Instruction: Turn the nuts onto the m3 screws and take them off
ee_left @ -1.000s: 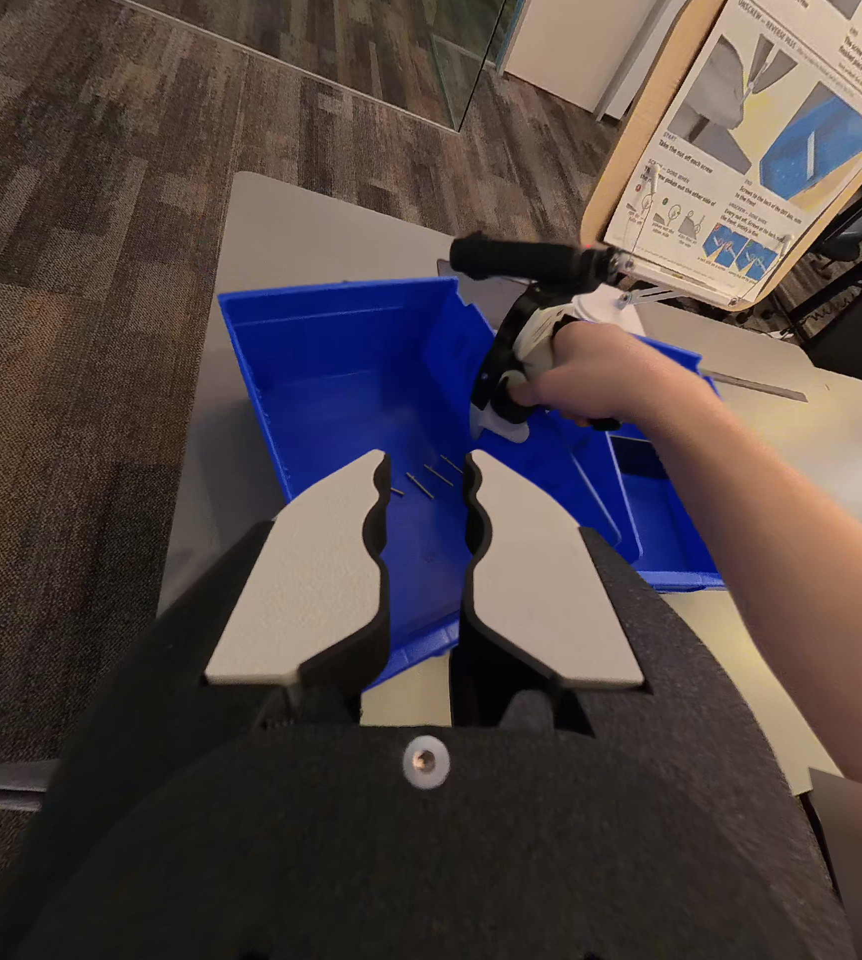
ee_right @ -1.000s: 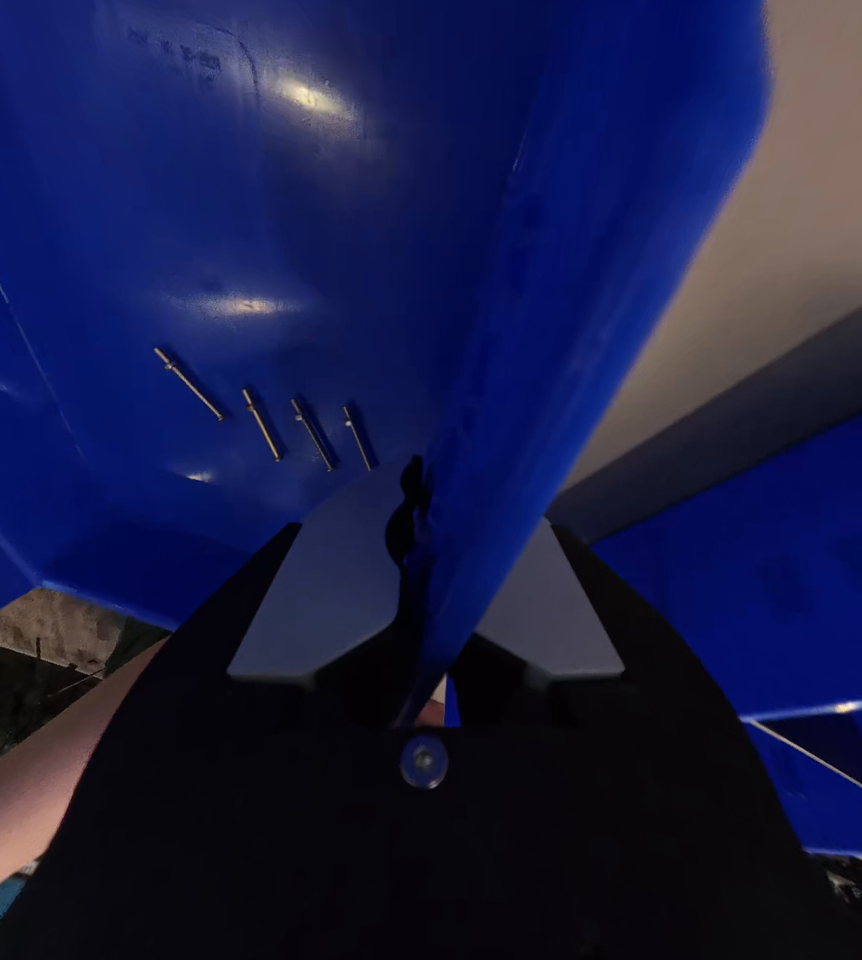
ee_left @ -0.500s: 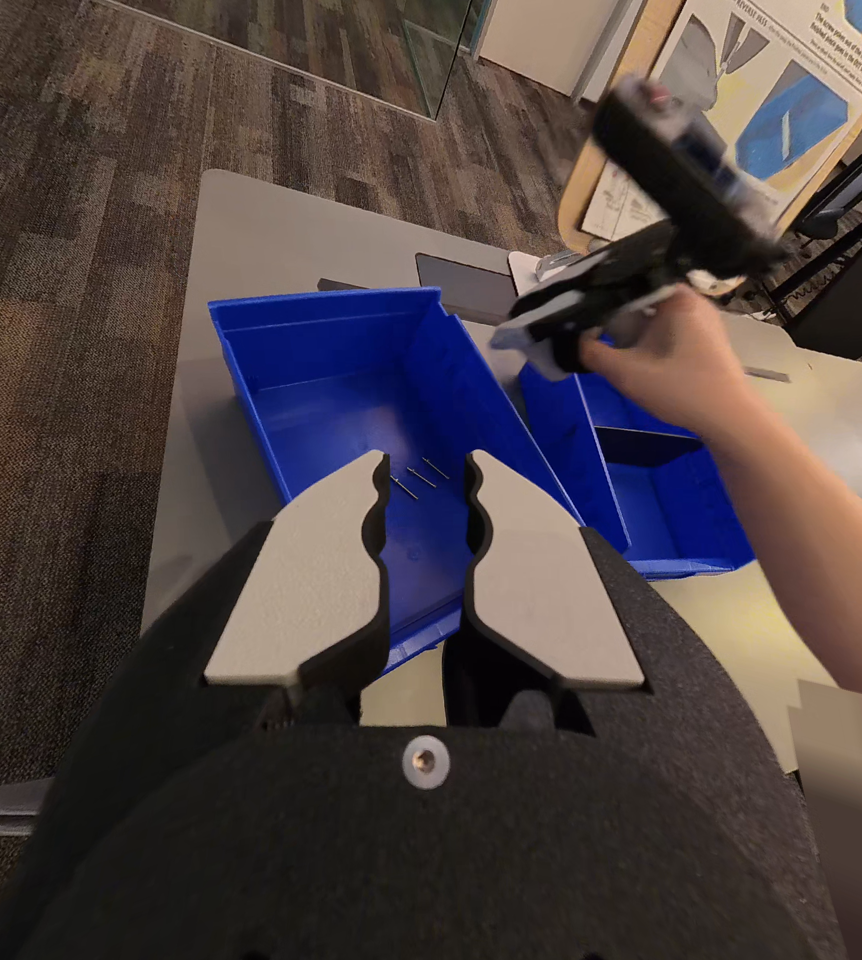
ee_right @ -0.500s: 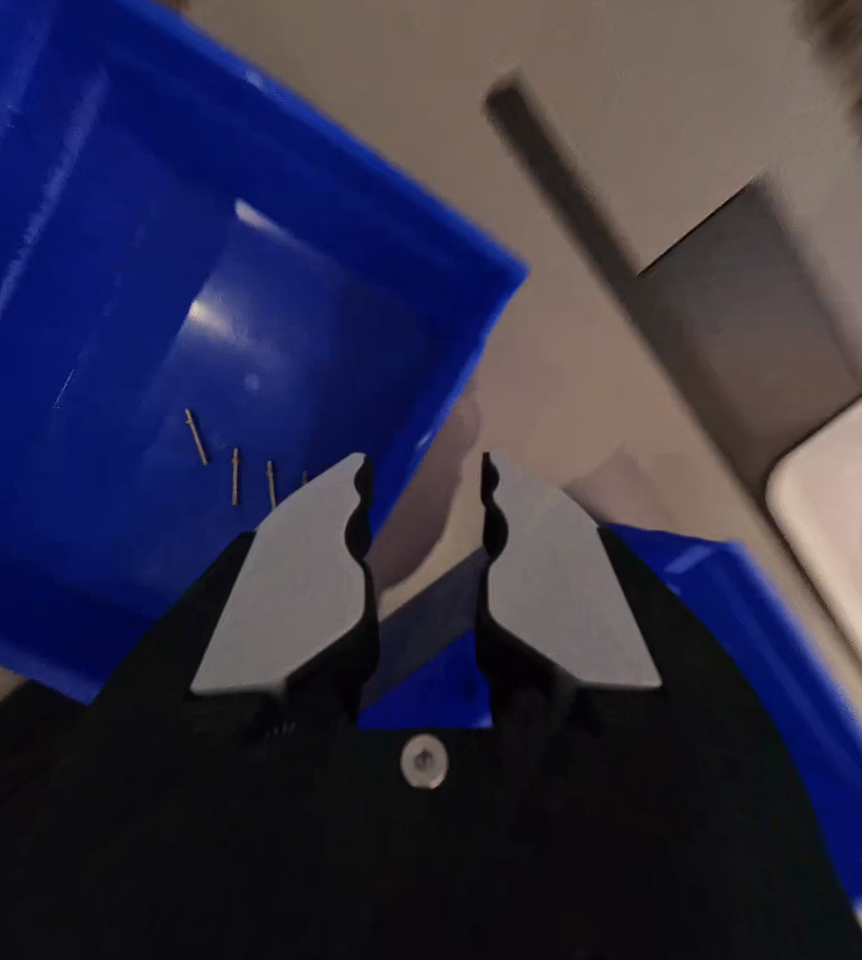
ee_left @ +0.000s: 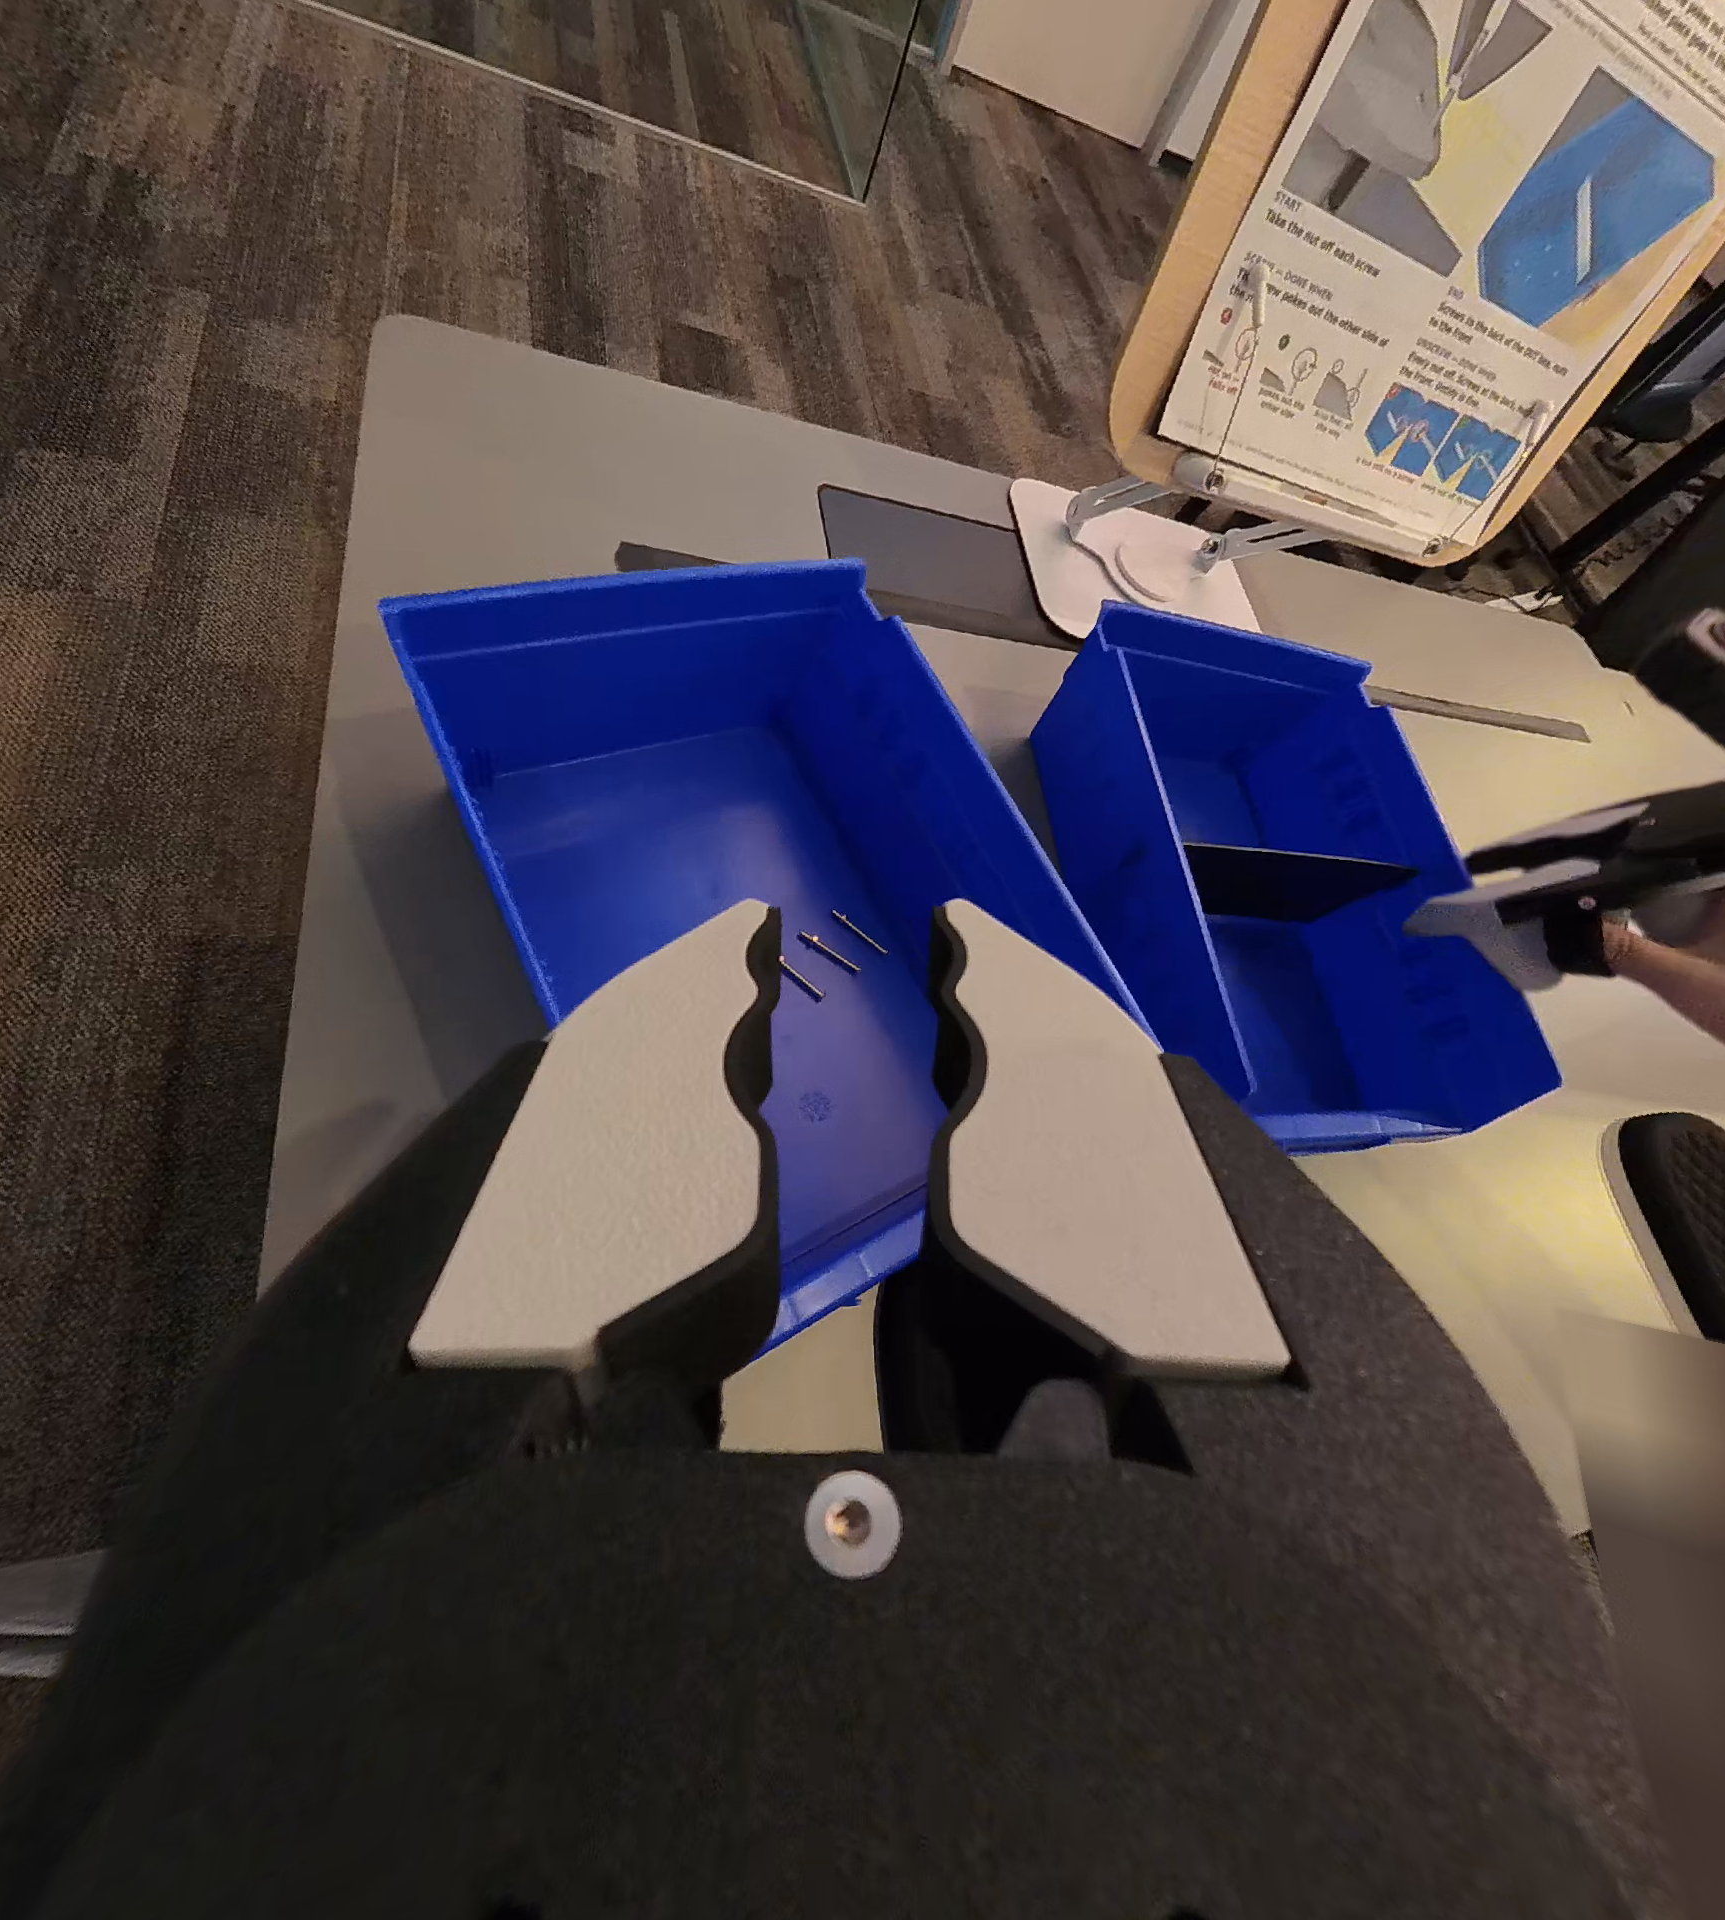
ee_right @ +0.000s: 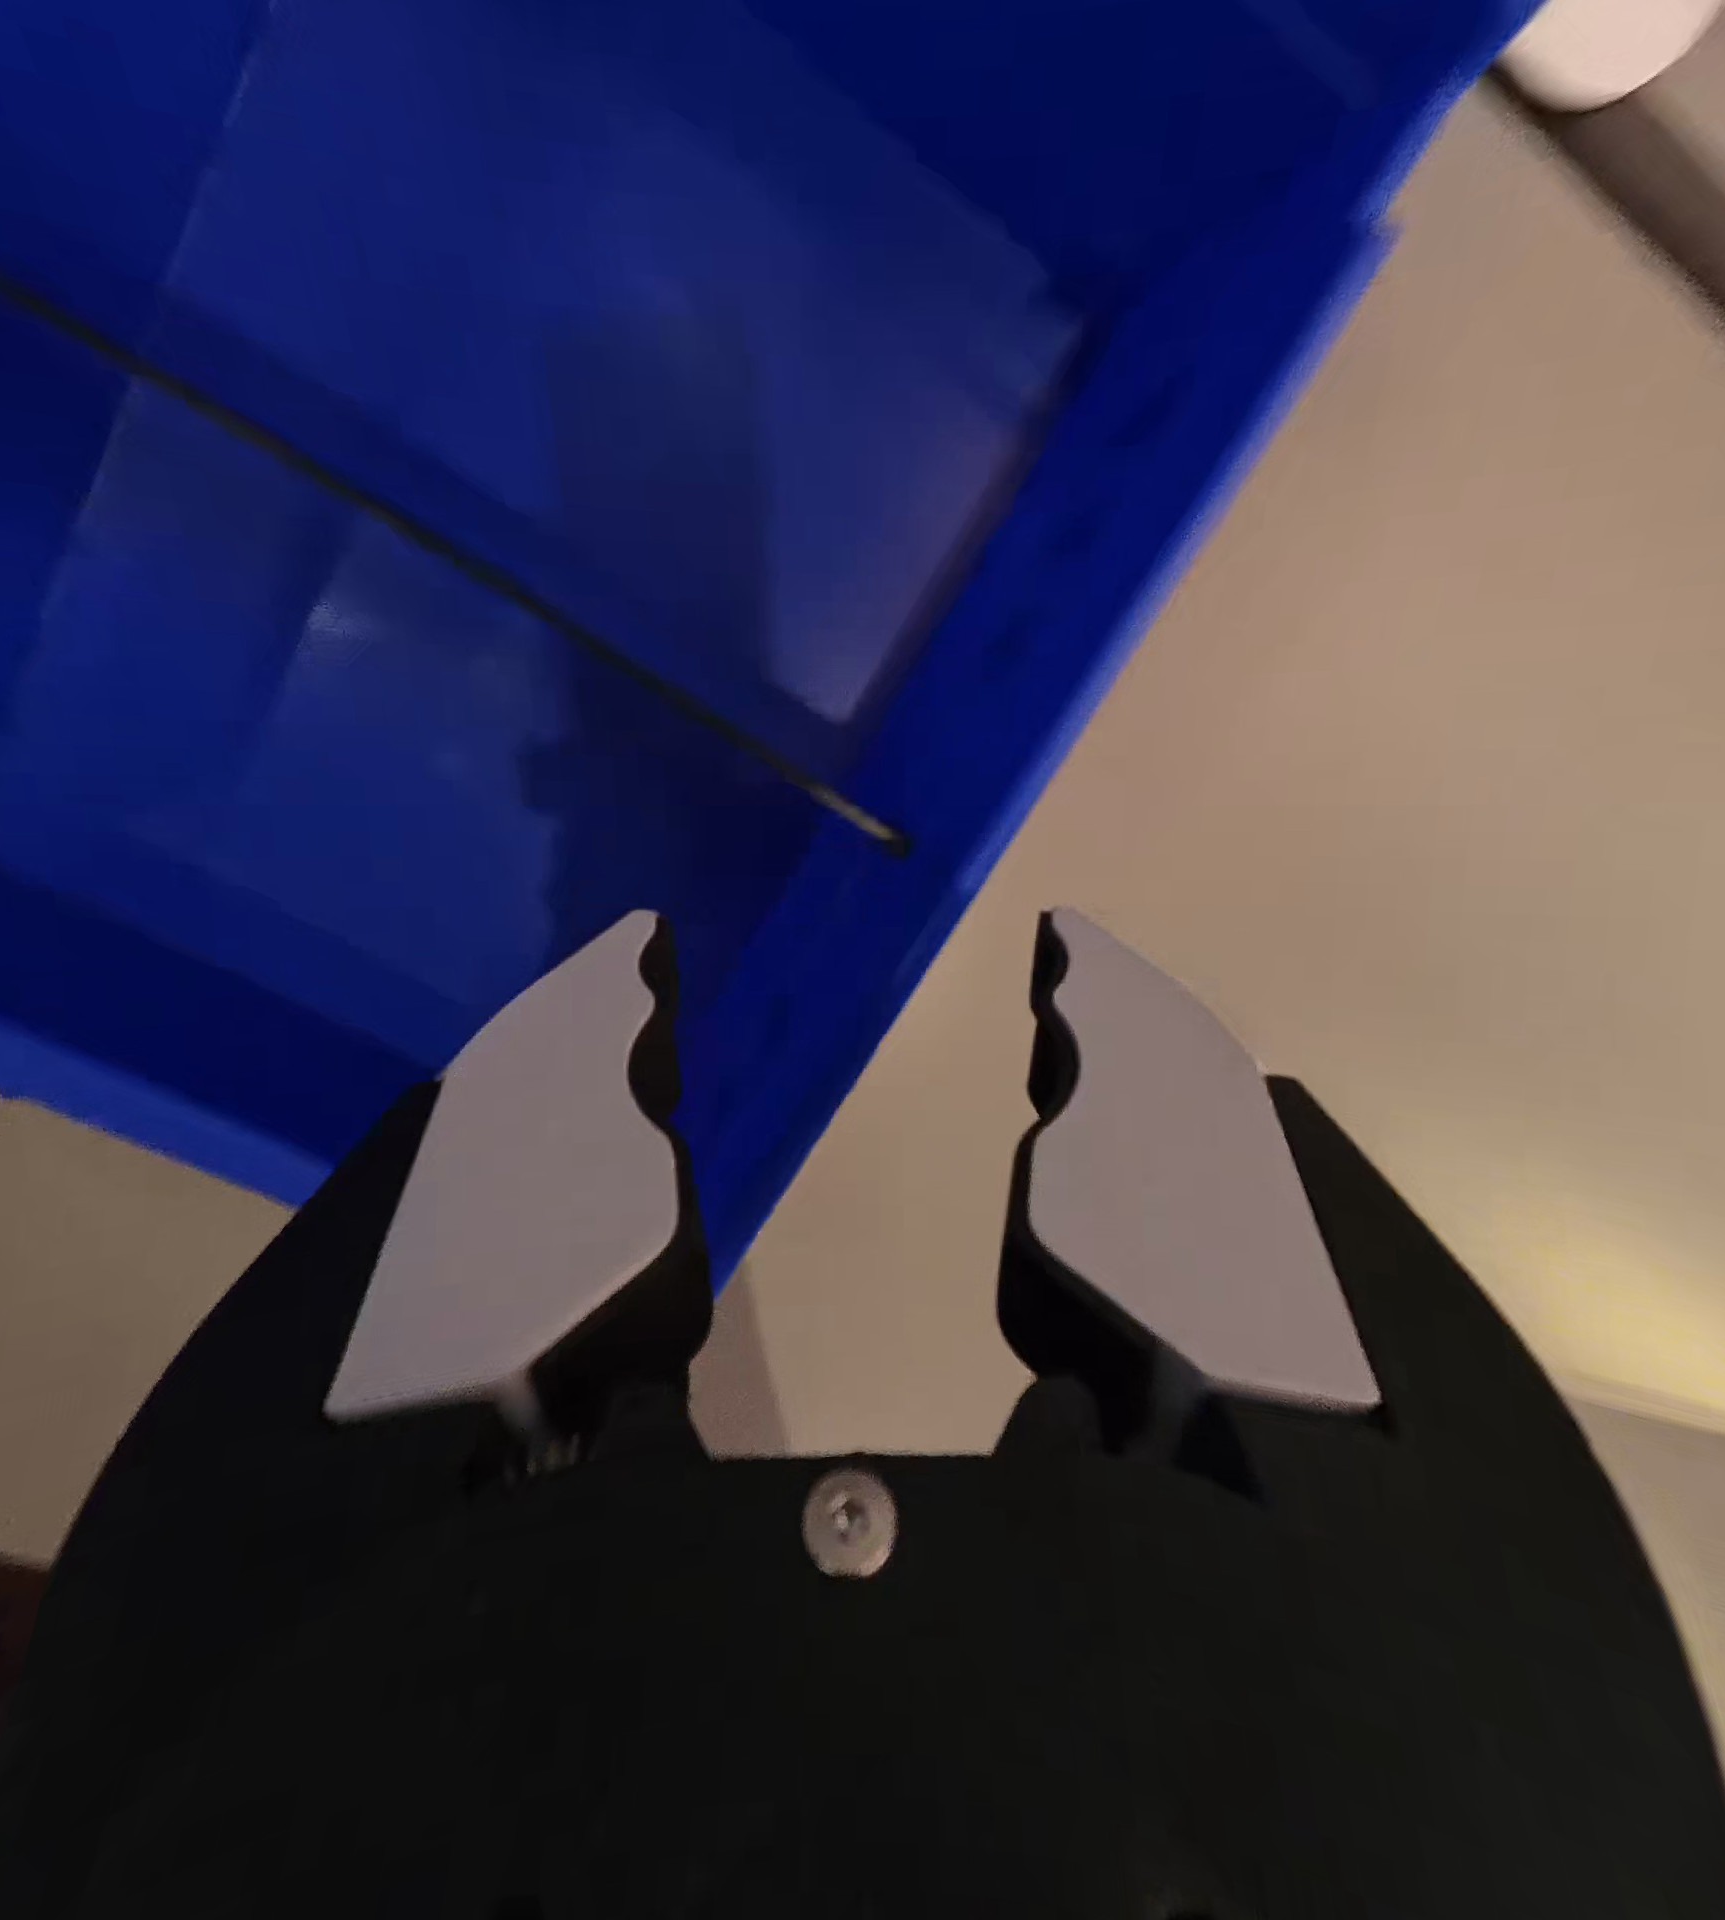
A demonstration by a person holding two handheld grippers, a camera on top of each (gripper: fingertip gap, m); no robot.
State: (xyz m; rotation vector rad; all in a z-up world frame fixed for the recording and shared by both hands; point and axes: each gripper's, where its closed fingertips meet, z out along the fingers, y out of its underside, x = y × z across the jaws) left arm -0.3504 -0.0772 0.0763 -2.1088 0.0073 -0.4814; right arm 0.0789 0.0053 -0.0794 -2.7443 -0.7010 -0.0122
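Thin brass-coloured screws (ee_left: 830,951) lie side by side on the floor of the left blue bin (ee_left: 629,665). My left gripper (ee_left: 850,920) is open and empty, held above the near end of that bin. A second blue bin (ee_left: 1346,675) with a dark divider (ee_left: 1284,883) stands to its right. My right gripper (ee_right: 850,925) is open and empty, held above that bin's right wall; it also shows at the right edge of the left wrist view (ee_left: 1460,894). The divided bin (ee_right: 1128,582) fills the right wrist view, blurred. No nuts can be made out.
Both bins stand on a grey table (ee_left: 525,457). An instruction board (ee_left: 1440,239) on a white stand (ee_left: 1107,561) is at the back right. A dark mat (ee_left: 920,540) lies behind the bins. A black chair part (ee_left: 1710,1236) sits at the right edge. The tips of one gripper are about 45 cm away from the tips of the other.
My right gripper let go of the left bin's wall, opened, and swung right to above the divided bin's right side. The left bin settled flat. My left gripper stayed open.
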